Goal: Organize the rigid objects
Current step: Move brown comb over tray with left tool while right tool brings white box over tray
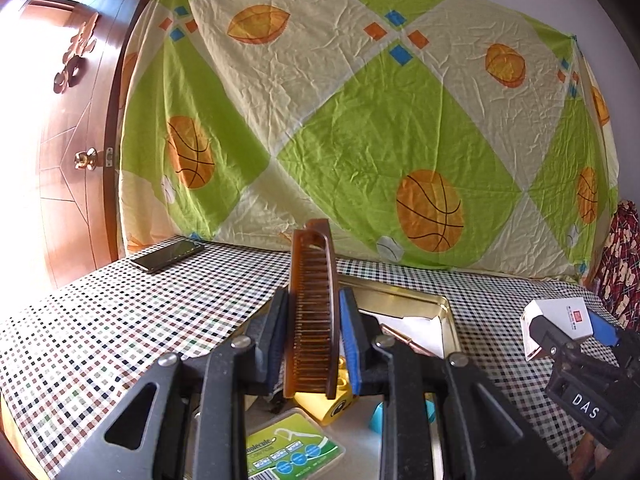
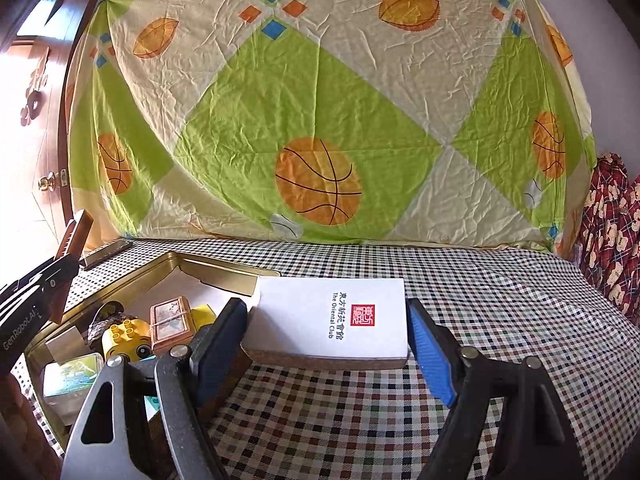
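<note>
A brown comb stands on edge between the pads of my left gripper, which is shut on it above the near end of a gold tray. In the right wrist view the comb and left gripper show at the far left. My right gripper is shut on a white box with a red seal and a cork-coloured underside, with both pads against its sides, over the checked tablecloth just right of the tray. The left wrist view shows this box at the right edge.
The tray holds a yellow toy brick, a pink banded card pack, a green floss pack and other small items. A dark phone lies at the table's far left. A printed sheet hangs behind the table, and a wooden door stands at the left.
</note>
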`<state>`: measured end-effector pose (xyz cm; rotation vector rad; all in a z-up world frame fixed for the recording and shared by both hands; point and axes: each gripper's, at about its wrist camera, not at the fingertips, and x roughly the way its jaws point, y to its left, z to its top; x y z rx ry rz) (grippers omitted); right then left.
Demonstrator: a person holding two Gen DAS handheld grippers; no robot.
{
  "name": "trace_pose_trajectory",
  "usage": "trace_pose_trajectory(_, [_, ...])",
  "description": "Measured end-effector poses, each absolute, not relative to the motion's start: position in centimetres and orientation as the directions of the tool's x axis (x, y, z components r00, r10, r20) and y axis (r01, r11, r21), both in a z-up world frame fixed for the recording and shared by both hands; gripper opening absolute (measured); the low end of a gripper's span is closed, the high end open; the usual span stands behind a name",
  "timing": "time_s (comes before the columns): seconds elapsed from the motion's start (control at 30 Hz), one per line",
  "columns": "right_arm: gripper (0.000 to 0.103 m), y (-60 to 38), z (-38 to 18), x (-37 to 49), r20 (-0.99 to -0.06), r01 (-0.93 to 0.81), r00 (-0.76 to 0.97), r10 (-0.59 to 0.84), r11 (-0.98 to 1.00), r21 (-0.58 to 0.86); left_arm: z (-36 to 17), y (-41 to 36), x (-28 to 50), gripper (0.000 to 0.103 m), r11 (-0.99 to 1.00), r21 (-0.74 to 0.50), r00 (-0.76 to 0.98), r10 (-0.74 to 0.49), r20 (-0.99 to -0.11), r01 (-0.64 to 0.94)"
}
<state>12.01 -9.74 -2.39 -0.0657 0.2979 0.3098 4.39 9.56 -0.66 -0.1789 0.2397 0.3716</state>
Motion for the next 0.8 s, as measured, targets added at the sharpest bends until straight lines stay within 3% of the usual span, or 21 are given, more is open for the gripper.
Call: trace_pose_trajectory(0.8, [0.081, -7.0, -2.2, 11.1, -0.28, -0.39, 0.889, 0.363, 0.919, -0.047, -0.6, 11.8, 3.9, 0.024, 0.901, -0.142, 0.891, 0.363, -0.272, -0.41])
